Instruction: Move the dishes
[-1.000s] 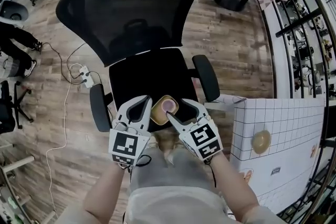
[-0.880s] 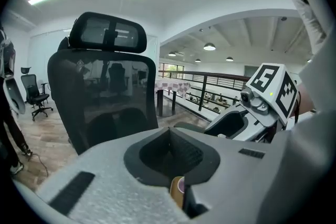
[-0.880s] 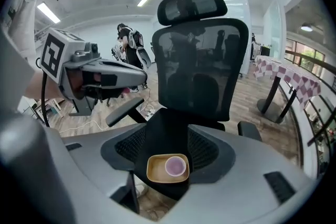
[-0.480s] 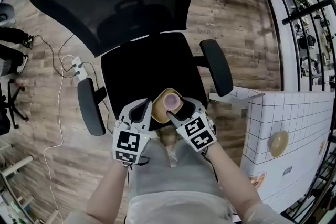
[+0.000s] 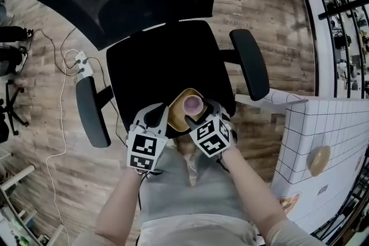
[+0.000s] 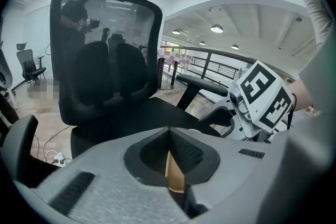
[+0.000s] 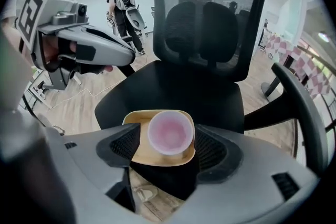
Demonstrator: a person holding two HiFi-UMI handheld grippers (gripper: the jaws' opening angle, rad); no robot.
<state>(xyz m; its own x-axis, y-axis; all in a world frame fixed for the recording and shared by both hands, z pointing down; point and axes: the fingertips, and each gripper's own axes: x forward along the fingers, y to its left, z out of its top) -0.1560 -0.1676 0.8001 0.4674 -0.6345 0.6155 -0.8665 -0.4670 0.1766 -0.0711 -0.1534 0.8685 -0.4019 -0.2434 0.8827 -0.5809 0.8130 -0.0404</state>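
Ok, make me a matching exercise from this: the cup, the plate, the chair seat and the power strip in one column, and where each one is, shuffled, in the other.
Column one:
1. pink cup
2. tan plate
3. black chair seat
4. white power strip

Column two:
A. lying on the wooden floor
B. standing on the plate
C. pinched at its edge by the left gripper
D. directly below the plate

Pairs: 1-B, 2-C, 3-D, 4-A.
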